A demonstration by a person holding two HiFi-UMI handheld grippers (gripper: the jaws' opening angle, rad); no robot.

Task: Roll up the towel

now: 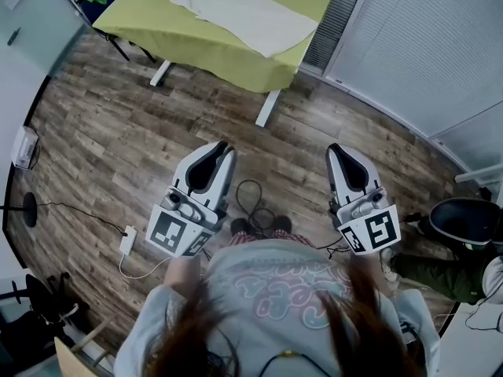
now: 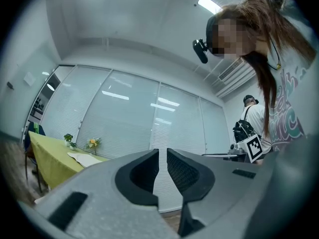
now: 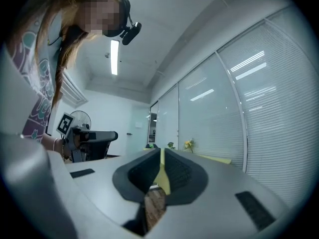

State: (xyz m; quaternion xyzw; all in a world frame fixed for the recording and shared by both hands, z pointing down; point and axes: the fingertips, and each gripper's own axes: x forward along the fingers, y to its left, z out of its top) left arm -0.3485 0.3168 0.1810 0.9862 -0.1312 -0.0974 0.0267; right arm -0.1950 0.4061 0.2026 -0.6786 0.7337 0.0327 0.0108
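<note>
Left gripper [image 1: 223,148] and right gripper [image 1: 336,151] both closed and empty over the wood floor [image 1: 118,140], towel [image 1: 244,10] flat on the bench [image 1: 149,14] well ahead, cable loop [image 1: 250,199] between them.

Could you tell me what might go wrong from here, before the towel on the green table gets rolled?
A cable lies looped on the floor by the person's feet, towards the table: a trip risk on the way over.
The left tongs and right tongs are both shut and empty; unopened, they would only shove the towel.
The towel lies flat on a draped green cloth, which the tongs might pinch along with it.
</note>
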